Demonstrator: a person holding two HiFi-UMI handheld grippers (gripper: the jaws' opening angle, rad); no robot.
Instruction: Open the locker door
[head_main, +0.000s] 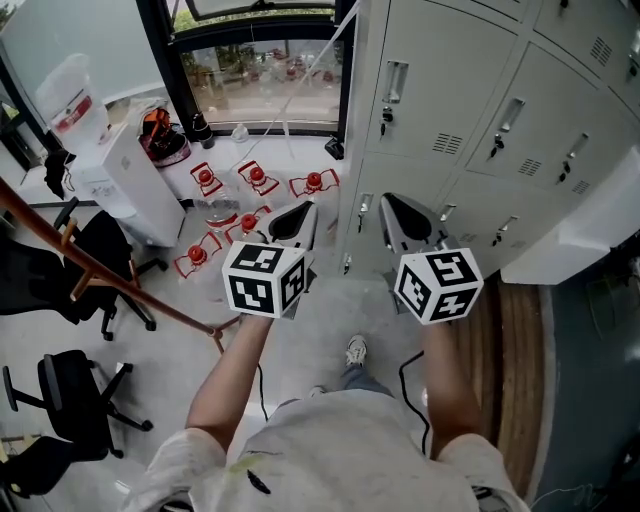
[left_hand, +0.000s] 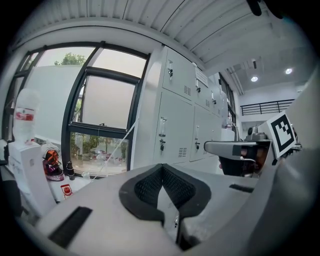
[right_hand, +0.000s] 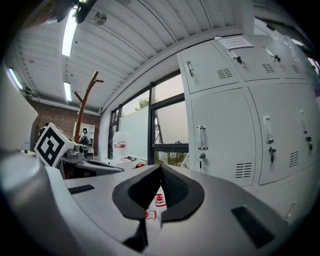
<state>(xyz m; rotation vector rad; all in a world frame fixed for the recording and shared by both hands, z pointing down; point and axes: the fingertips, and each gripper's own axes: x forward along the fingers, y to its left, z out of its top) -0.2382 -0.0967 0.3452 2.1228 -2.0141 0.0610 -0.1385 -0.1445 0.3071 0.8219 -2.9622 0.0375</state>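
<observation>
both grippers are held out side by side, facing the grey lockers (head_main: 450, 100). the left gripper (head_main: 303, 212) has its jaws together with nothing in them, and so does the right gripper (head_main: 388, 205). the locker door (right_hand: 225, 135) ahead is shut, its handle (right_hand: 202, 137) apart from either gripper

Standing on a pale floor, a person in a light shirt holds the left gripper (head_main: 297, 222) and right gripper (head_main: 398, 220), each bearing a black-and-white marker cube, before pale grey metal lockers (head_main: 445, 95). Small red-topped floor items (head_main: 256, 177) lie near a white water dispenser (head_main: 125, 180).
</observation>
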